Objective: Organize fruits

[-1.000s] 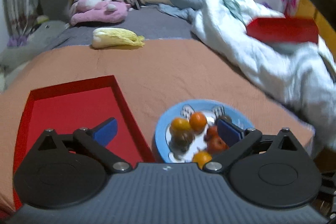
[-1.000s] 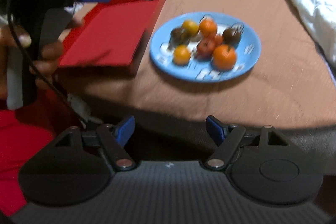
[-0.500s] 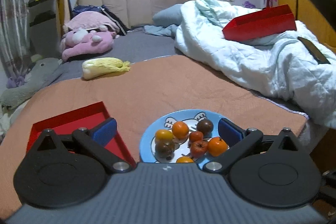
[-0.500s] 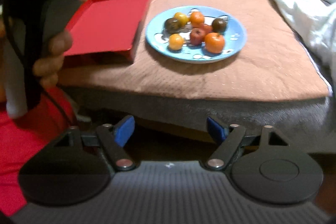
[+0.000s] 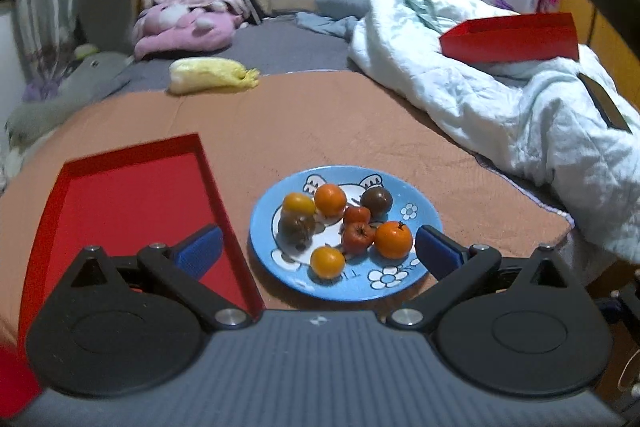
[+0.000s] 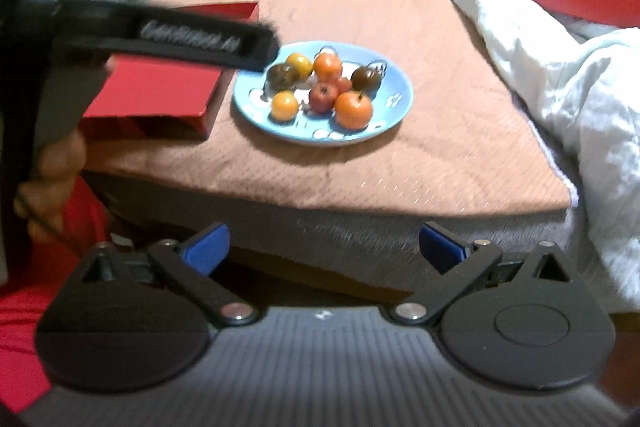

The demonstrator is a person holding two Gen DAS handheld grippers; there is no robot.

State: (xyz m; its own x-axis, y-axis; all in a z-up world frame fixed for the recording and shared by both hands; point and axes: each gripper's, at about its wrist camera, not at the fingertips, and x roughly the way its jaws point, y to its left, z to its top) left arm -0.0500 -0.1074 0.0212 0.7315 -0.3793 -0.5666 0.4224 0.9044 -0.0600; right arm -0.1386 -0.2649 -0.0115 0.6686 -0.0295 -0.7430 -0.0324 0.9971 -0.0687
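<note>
A blue plate [image 5: 416,279] on the brown blanket holds several small fruits: oranges, red ones and dark ones; it also shows in the right wrist view [image 6: 400,107]. A red tray [image 5: 128,203] lies just left of the plate, also in the right wrist view [image 6: 160,95]. My left gripper [image 5: 318,253] is open and empty, hovering above the plate's near rim. My right gripper [image 6: 324,247] is open and empty, back from the bed's front edge, well short of the plate. The left gripper's body [image 6: 168,35] crosses the right wrist view over the tray.
A white duvet [image 5: 500,99] is heaped at the right with a second red tray [image 5: 512,39] on it. A yellow corn-shaped toy [image 5: 208,77] lies at the blanket's far edge. Pink [image 5: 184,27] and grey plush toys lie beyond, near the headboard.
The left gripper has drawn nearer and tilted down over the plate. The right gripper has moved closer to the bed. Both jaws stay open.
</note>
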